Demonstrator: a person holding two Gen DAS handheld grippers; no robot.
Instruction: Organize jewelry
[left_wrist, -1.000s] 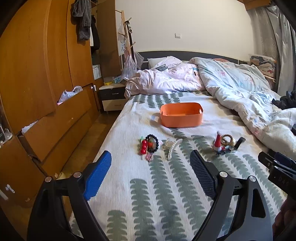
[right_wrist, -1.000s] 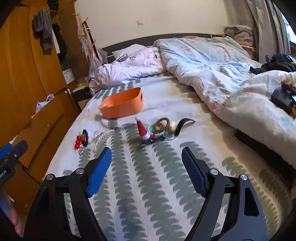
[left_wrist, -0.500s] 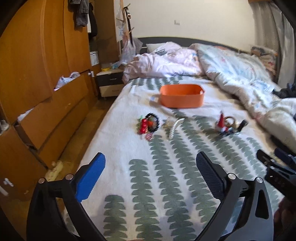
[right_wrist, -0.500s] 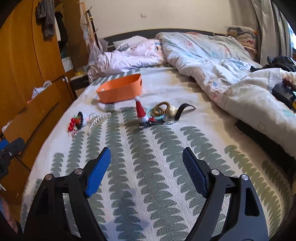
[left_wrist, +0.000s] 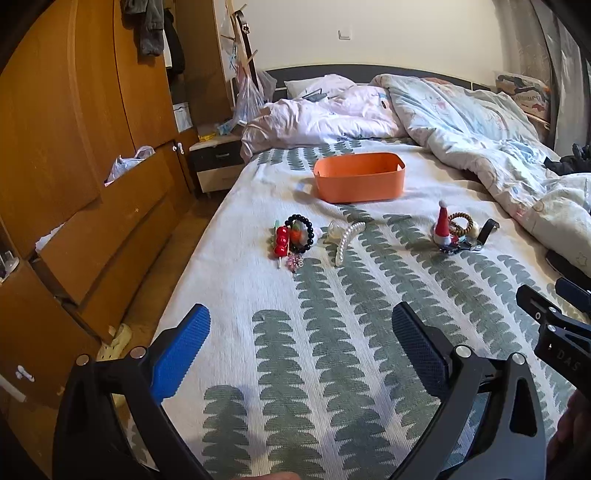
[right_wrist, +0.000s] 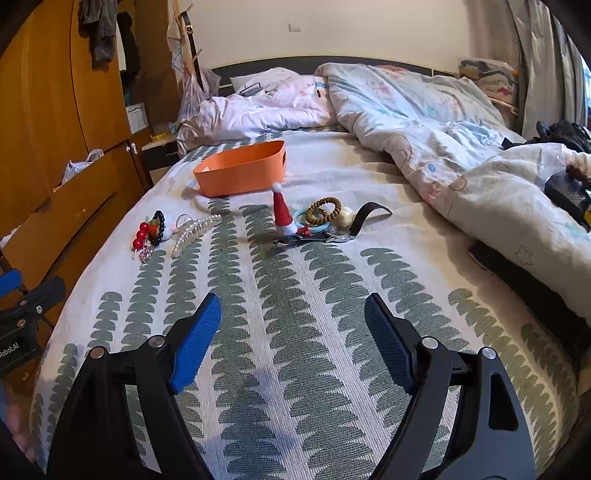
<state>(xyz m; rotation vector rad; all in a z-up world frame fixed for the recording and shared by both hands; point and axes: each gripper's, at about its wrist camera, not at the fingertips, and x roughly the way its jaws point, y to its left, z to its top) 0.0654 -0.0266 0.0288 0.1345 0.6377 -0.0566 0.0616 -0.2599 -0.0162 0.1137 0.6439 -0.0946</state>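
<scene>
An orange bin (left_wrist: 360, 177) (right_wrist: 242, 168) stands on the bed. In front of it lie two small heaps. The left heap has a red bead pin (left_wrist: 280, 240) (right_wrist: 140, 236), a black bead bracelet (left_wrist: 301, 232) and a pearl hair clip (left_wrist: 347, 240) (right_wrist: 194, 229). The right heap has a red santa-hat clip (left_wrist: 442, 225) (right_wrist: 282, 212), a brown bead bracelet (right_wrist: 324, 210), a teal ring and a black-strap watch (right_wrist: 364, 218). My left gripper (left_wrist: 301, 345) and right gripper (right_wrist: 293, 338) are both open and empty, low over the bedspread, well short of the heaps.
Rumpled duvets (left_wrist: 480, 125) cover the far and right side of the bed. A wooden wardrobe (left_wrist: 74, 147) and a nightstand (left_wrist: 218, 162) stand to the left. A dark object (right_wrist: 535, 291) lies under the duvet edge at right.
Both grippers have dropped lower and pulled back a little toward the foot of the bed; the views tilt up. The jaws stay open. Nothing on the bed has moved.
</scene>
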